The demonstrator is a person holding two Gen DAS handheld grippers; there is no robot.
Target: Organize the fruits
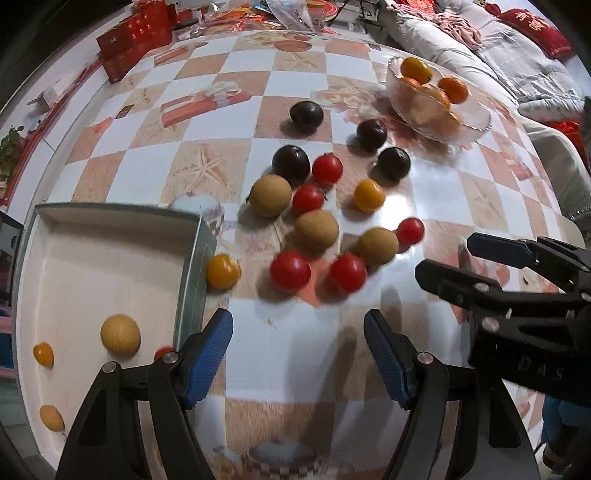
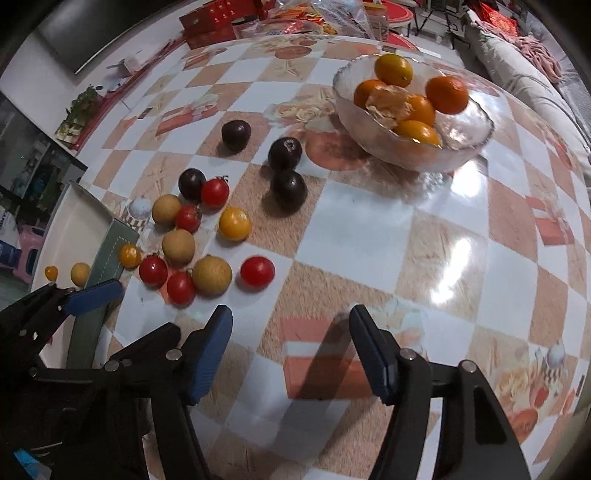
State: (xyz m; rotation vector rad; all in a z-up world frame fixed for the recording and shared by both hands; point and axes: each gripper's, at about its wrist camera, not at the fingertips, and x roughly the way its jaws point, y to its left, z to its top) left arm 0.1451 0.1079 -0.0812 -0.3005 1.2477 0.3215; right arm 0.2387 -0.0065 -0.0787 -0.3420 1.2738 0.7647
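- The left gripper (image 1: 298, 354) has its fingers spread wide, holding nothing.
- The right gripper (image 2: 291, 350) is the same.
- Round fruits (image 1: 316, 228) lie loose on the surface (image 1: 295, 332), beside the white tray (image 1: 110, 266).
- Being round, they point no way.

Checkered tablecloth (image 2: 369, 229) with starfish and gift-box prints spreads under and ahead of the tool. Red boxes (image 1: 136, 40) stacked far ahead-left at the table's back edge. Grey sofa (image 1: 491, 55) with pink cloth (image 1: 458, 26) far ahead-right. Potted plant (image 2: 83, 101) off left, beyond the table.
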